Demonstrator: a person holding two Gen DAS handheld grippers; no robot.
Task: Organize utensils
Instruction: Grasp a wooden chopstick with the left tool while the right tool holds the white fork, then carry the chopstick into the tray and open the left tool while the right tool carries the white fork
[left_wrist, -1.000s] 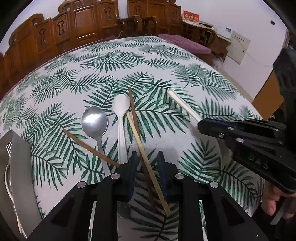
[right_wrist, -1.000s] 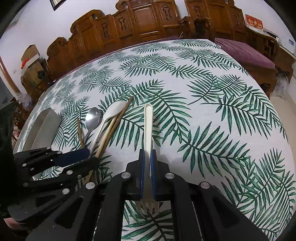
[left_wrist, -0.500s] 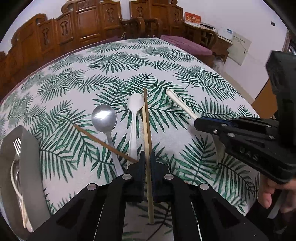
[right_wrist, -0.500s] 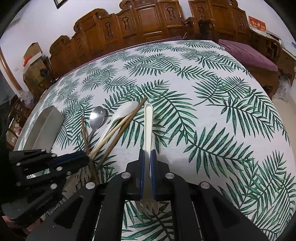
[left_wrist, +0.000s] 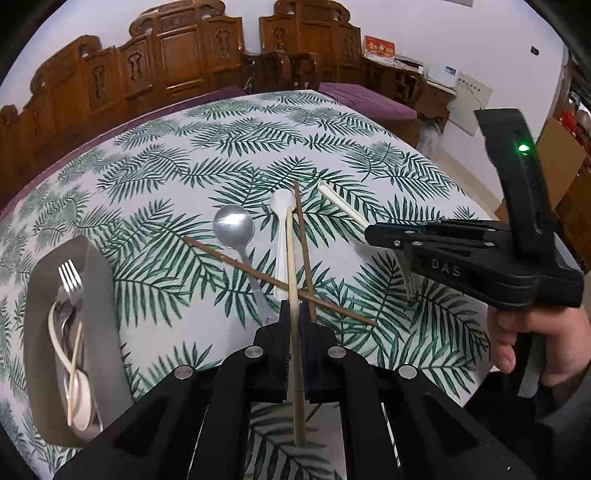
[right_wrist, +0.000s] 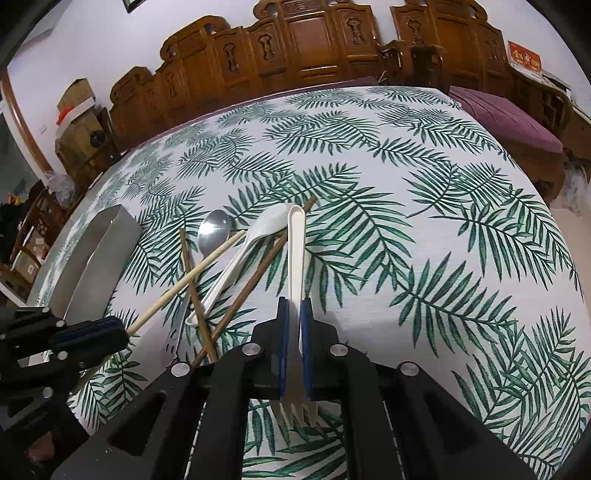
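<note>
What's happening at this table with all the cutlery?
A person is sorting utensils with two tools. The left hand-held gripper is shut on a pale wooden chopstick; the right hand-held gripper is shut on a white plastic fork. A metal spoon, a white plastic spoon and two dark brown chopsticks lie on the leaf-print tablecloth. A grey metal tray holds cutlery.

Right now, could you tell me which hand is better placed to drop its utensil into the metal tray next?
Left, probably. The left gripper is shut on the light chopstick, and the metal tray lies close on its side. The right gripper, clamping the white fork, sits farther from the tray.
</note>
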